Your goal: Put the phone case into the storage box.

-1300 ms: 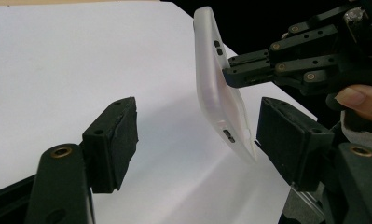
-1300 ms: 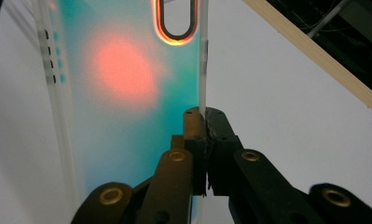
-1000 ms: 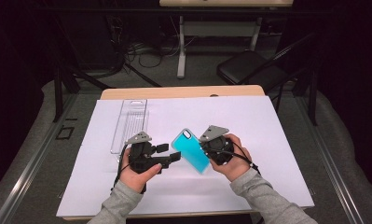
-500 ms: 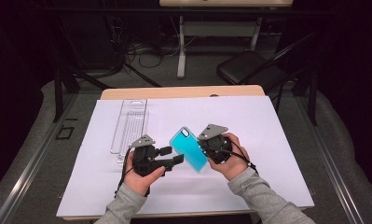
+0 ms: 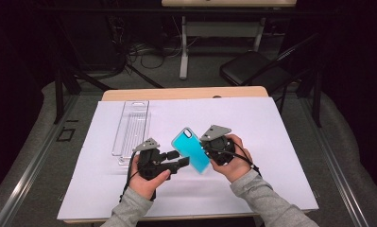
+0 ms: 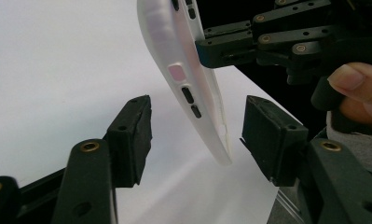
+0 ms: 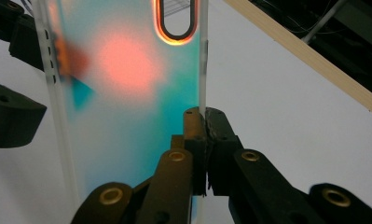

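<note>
Tongs in each hand, two sets in all, meet over the white sheet that covers the desk. One teal phone case hangs between them, lifted off the sheet and tilted, near the middle of the desk toward its 6 o'clock edge. The right tongs sit at its 3 o'clock side, the left tongs at its 8 o'clock corner.

From above, the case looks like a flat teal slab with a dark camera slot at its 12 o'clock end, and one clear plastic tray lies on the sheet at about 10 o'clock from the hands. How either set of tongs stands cannot be read from there.

The right gripper view settles one side: the right tongs are pressed together on the case's clear side rim, and the teal back glows with a reddish blotch beneath the oval camera slot.

The left gripper view shows the case edge-on, pale and curved, with its button cutouts in a row. The left tongs have just been drawing in, yet their pads stand apart on either side of the case's lower corner, with a gap on each side and no contact. Beyond, the right tongs pinch the far rim, with a fingertip of the right hand at 3 o'clock.
</note>
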{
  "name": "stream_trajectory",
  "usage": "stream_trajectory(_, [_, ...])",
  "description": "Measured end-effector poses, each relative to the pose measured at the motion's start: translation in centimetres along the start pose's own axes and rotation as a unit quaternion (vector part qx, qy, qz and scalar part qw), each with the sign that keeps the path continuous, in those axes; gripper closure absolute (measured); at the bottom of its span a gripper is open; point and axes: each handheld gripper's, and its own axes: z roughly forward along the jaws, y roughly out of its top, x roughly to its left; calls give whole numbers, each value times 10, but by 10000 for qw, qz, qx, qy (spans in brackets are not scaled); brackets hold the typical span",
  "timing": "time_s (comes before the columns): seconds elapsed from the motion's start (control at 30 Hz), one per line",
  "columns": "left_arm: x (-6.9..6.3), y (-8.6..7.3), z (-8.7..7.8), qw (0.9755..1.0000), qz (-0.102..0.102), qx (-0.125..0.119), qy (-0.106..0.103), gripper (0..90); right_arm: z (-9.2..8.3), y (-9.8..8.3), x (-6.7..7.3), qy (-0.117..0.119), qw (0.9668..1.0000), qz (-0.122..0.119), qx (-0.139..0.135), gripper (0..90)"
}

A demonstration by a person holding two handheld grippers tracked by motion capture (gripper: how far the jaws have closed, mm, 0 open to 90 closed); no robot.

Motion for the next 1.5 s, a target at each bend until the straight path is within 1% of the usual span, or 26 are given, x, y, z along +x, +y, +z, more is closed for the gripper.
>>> stream_trajectory(0.13, [0, -1, 1, 10000, -65, -34, -52, 459, 0, 0, 0, -4, 10000, 24, -13, 888])
stream_trajectory(0.17, [0, -2, 1, 9999, -129, -39, -71, 474, 0, 0, 0, -9, 10000, 27, -19, 888])
stream_trajectory(0.2, [0, -2, 2, 9998, -147, -53, -79, 484, 0, 0, 0, -7, 10000, 44, -18, 888])
stream_trajectory(0.33, [1, -3, 2, 9996, -239, -129, -71, 507, 0, 0, 0, -3, 9999, 89, -47, 888])
stream_trajectory(0.57, [2, -3, -1, 9990, -314, -313, -28, 528, 1, -1, 0, 18, 9998, 175, -64, 888])
stream_trajectory(0.9, [3, 1, -7, 9972, -415, -625, 19, 550, 1, -1, 0, 24, 9997, 214, -77, 888])
stream_trajectory(0.93, [3, 1, -8, 9971, -400, -645, 44, 551, 1, -1, 0, 26, 9997, 216, -74, 888])
stream_trajectory(1.07, [3, 4, -12, 9959, -463, -767, 115, 561, 1, -1, 1, 34, 9997, 209, -86, 887])
stream_trajectory(1.17, [4, 5, -14, 9950, -516, -842, 113, 577, 2, -1, 1, 29, 9998, 203, -81, 888])
stream_trajectory(1.3, [6, 6, -17, 9944, -534, -902, 152, 597, 1, -1, 1, 38, 9998, 200, -81, 887])
stream_trajectory(1.5, [7, 7, -17, 9935, -652, -927, 107, 621, 2, -1, 1, 41, 9998, 189, -70, 887])
